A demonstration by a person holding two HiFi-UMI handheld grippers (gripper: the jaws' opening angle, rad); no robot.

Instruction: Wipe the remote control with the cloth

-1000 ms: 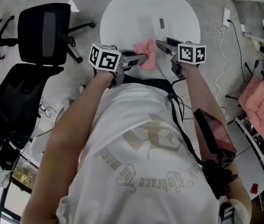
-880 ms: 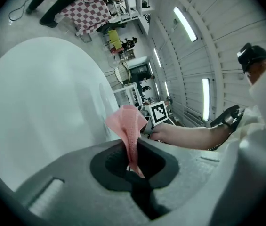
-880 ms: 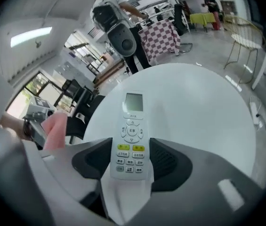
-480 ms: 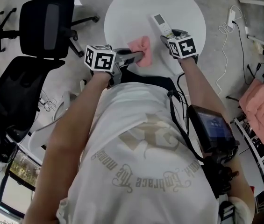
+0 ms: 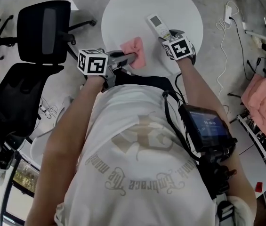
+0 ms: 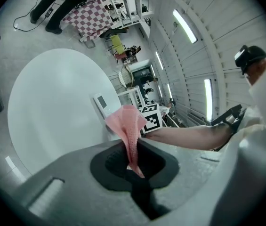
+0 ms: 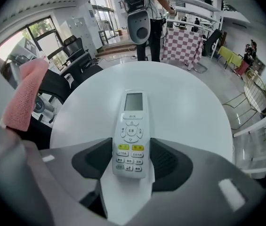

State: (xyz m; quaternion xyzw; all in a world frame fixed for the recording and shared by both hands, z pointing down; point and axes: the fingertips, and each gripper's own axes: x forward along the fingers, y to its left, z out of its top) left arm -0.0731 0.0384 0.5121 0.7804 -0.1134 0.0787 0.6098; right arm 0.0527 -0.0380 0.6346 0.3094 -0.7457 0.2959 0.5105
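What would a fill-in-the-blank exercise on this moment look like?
The left gripper is shut on a ____ cloth.
The right gripper is shut on the remote control, above a round ____ table.
The cloth does ____ touch the remote control.
Missing words: pink; white; not.

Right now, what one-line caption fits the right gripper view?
Right claw clamps a white remote control over the round white table; pink cloth at left.
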